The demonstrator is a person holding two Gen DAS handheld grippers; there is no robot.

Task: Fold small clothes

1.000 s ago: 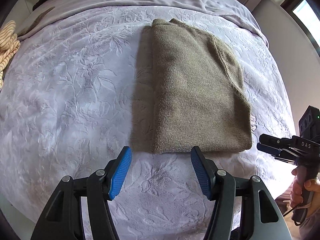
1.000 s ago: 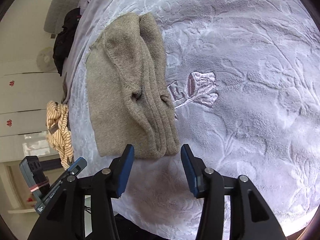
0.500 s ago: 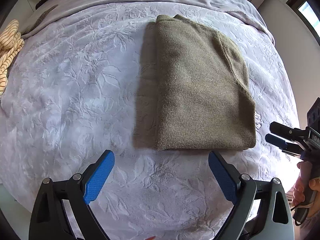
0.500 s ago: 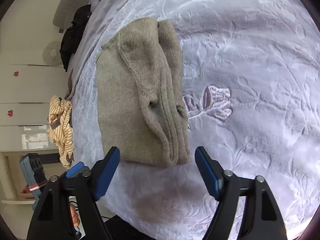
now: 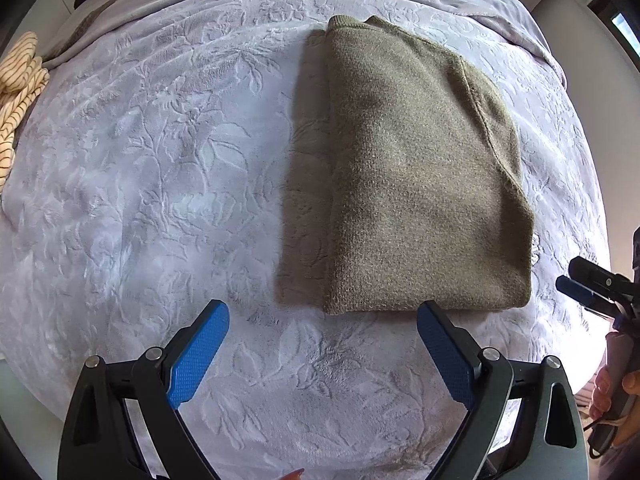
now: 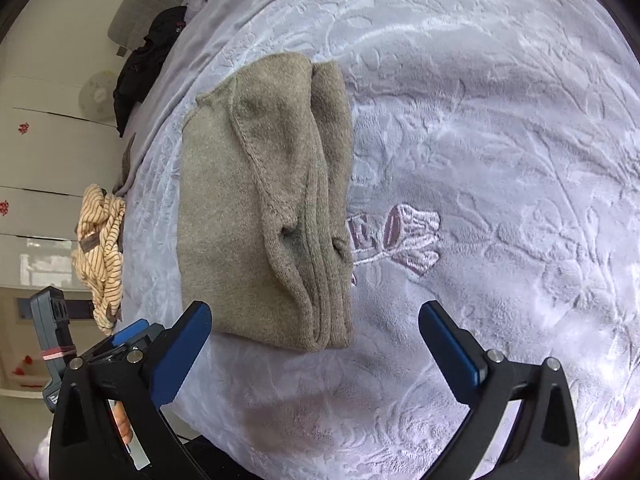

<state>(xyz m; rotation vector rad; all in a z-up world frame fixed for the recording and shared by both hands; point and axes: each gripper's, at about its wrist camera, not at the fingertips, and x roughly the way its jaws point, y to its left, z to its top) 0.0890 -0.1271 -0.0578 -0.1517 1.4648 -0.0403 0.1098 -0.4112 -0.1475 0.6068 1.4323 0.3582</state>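
Note:
A folded olive-brown knit sweater [image 5: 420,168] lies flat on the lilac embossed blanket [image 5: 160,160]. My left gripper [image 5: 322,314] points straight down just before the sweater's near edge, open wide, its blue pads touching nothing. In the right wrist view the same sweater [image 6: 256,200] shows its stacked folded layers on its right side. My right gripper [image 6: 315,310] hovers at the sweater's near end with its jaws opening; the pads stand clear of the cloth. Each gripper shows in the other's view: the right gripper [image 5: 588,288] at the bed's right edge, the left gripper [image 6: 132,332] at lower left.
A crumpled cream striped garment [image 6: 100,252] lies at the bed's far-left edge, also the striped garment [image 5: 16,92]. A black garment [image 6: 148,60] sits near the headboard. An embroidered emblem [image 6: 400,236] marks the blanket beside the sweater. A hand [image 5: 612,392] holds the right gripper's handle.
Both grippers' jaws have spread from half open to wide. The sweater lies as before, and neither hand has shifted much.

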